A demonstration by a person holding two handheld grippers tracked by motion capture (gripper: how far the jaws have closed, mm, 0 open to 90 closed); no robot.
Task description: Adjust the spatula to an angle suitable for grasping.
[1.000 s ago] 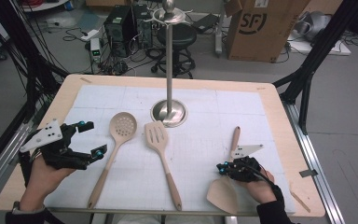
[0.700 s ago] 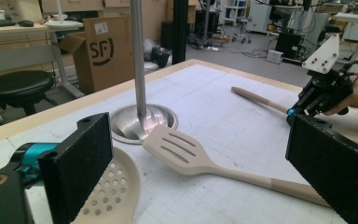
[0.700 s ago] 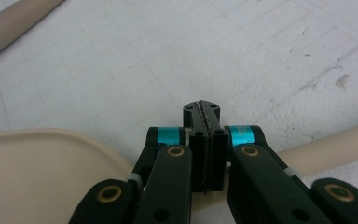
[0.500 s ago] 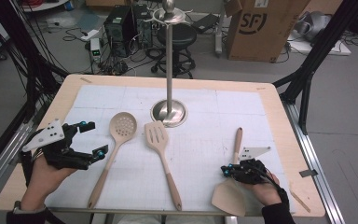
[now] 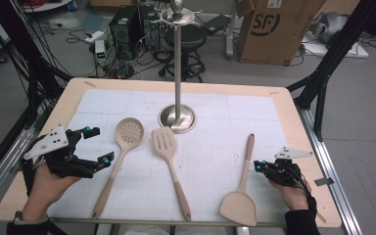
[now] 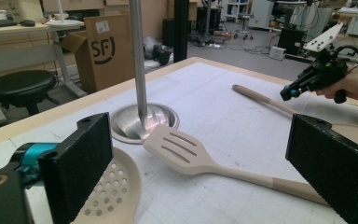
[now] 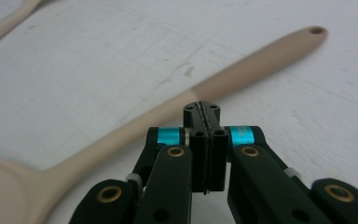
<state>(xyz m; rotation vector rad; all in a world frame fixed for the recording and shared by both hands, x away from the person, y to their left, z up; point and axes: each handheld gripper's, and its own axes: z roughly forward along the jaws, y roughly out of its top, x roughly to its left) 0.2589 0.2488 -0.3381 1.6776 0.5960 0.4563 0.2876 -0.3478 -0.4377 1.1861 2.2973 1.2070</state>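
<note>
The right gripper (image 5: 260, 166), jaws clenched on nothing, points at the turner (image 5: 242, 192) handle, likely to nudge it, while the left gripper (image 5: 98, 145) waits released beside the skimmer (image 5: 119, 153)

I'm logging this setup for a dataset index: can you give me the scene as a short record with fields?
surface: wooden table with a white gridded mat
stand: metal utensil stand, upright at mat centre
utensils: skimmer spoon, slotted turner, solid turner, all lying flat
left gripper: jaws wide open, nothing between, left of the skimmer spoon
right gripper: jaws shut, empty, just right of the solid turner's handle
</note>
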